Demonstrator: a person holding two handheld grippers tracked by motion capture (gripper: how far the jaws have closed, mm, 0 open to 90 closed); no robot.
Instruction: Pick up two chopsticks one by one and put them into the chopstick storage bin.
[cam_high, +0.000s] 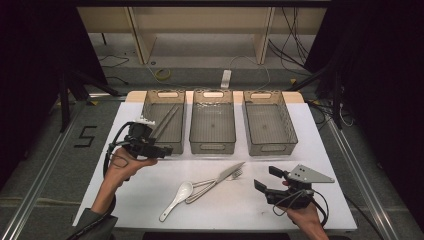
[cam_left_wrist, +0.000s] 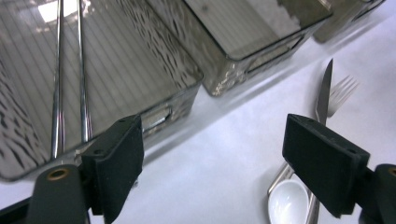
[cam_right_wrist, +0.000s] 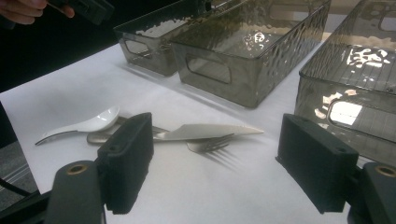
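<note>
A white ceramic spoon (cam_high: 175, 200), a metal knife (cam_high: 229, 173) and a fork (cam_high: 238, 174) lie together on the white table mat (cam_high: 150, 205), near its front middle. Two metal chopsticks (cam_high: 166, 121) rest in the left grey bin (cam_high: 150, 112). My left gripper (cam_high: 161, 150) hovers open at that bin's front edge, nothing between its jaws. In the left gripper view (cam_left_wrist: 212, 154) the chopsticks (cam_left_wrist: 70, 70) lie at left and the knife (cam_left_wrist: 324, 93), fork (cam_left_wrist: 344, 88) and spoon (cam_left_wrist: 287, 201) at right. My right gripper (cam_high: 266, 177) stands open, right of the cutlery, and faces the knife (cam_right_wrist: 205, 132), fork (cam_right_wrist: 211, 144) and spoon (cam_right_wrist: 88, 123) from its own view (cam_right_wrist: 217, 149).
Three translucent grey bins stand in a row at the back of the mat; the middle bin (cam_high: 213, 145) and right bin (cam_high: 287, 120) hold nothing. Floor, cables and a wooden frame lie beyond the table. The mat's front edge runs close to the spoon.
</note>
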